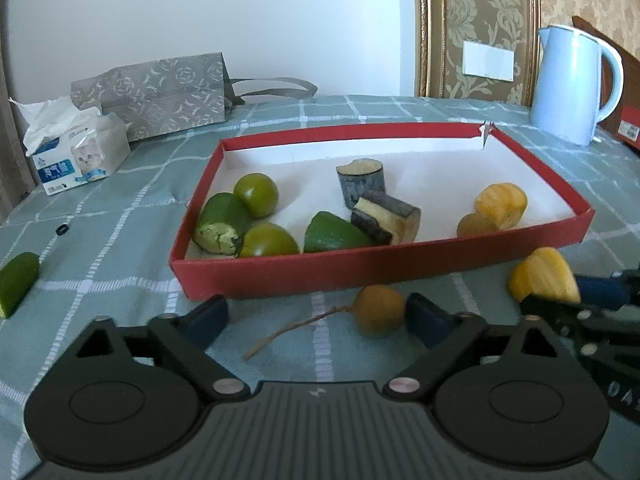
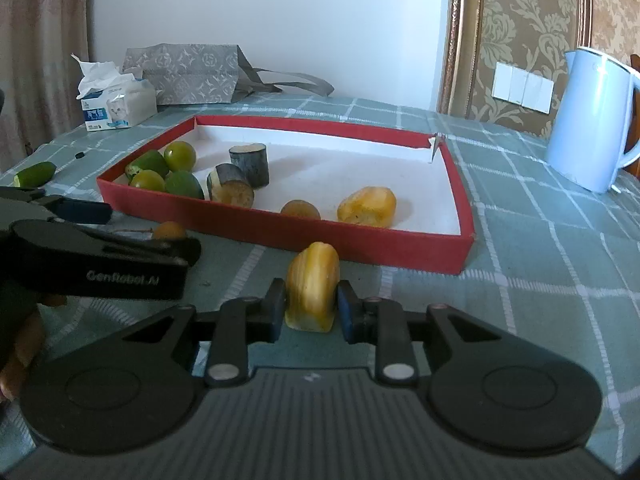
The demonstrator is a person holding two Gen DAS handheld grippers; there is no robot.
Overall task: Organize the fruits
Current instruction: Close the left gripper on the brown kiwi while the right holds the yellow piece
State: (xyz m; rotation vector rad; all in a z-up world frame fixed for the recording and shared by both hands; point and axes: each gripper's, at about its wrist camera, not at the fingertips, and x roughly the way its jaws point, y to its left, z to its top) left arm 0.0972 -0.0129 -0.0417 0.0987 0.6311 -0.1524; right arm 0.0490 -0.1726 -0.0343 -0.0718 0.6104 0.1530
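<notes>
My left gripper [image 1: 316, 320] has its fingers spread, unclosed, around the small round orange fruit [image 1: 378, 309], which sits at one o'clock against the right finger; my right gripper [image 2: 312, 310] clamps the yellow piece [image 2: 313, 286].

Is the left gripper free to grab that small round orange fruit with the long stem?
Probably yes: the left gripper stands open, and the small round orange fruit lies beside its right finger, with nothing between.

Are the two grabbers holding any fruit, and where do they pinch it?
The right gripper pinches the yellow fruit by its two sides, near its lower end. The left gripper is open and holds nothing.
</notes>
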